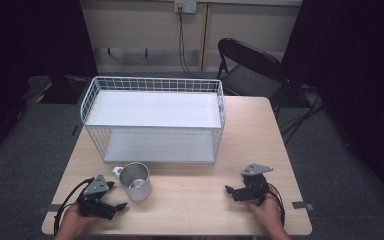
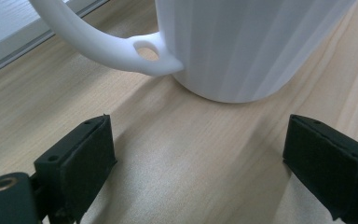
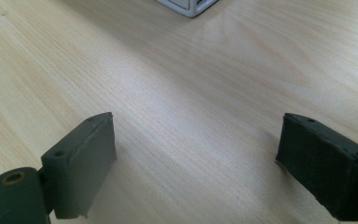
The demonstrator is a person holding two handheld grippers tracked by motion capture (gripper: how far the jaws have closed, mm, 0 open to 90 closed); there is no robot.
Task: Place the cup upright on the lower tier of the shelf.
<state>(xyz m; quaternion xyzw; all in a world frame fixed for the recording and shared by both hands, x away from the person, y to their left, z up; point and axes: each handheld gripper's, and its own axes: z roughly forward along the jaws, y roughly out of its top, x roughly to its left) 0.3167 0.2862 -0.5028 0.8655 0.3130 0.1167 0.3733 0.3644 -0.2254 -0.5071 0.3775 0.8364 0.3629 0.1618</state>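
A white mug [image 1: 136,181] stands upright on the wooden table [image 1: 200,200], just in front of a white wire two-shelf rack [image 1: 152,120]. My left gripper [image 1: 116,197] lies low at the table's front left, a hand on it, jaws open and pointing toward the mug. In the left gripper view the mug's body [image 2: 242,42] and handle [image 2: 107,42] sit close ahead of the open jaws [image 2: 200,168], apart from the pads. My right gripper [image 1: 231,191] rests at the front right, open, over bare wood [image 3: 196,163].
Both shelves of the rack hold nothing. A black folding chair [image 1: 252,65] stands behind the table's far right corner. Cables hang from a wall socket [image 1: 185,6] at the back. A corner of the rack's base [image 3: 189,5] shows ahead of the right jaws.
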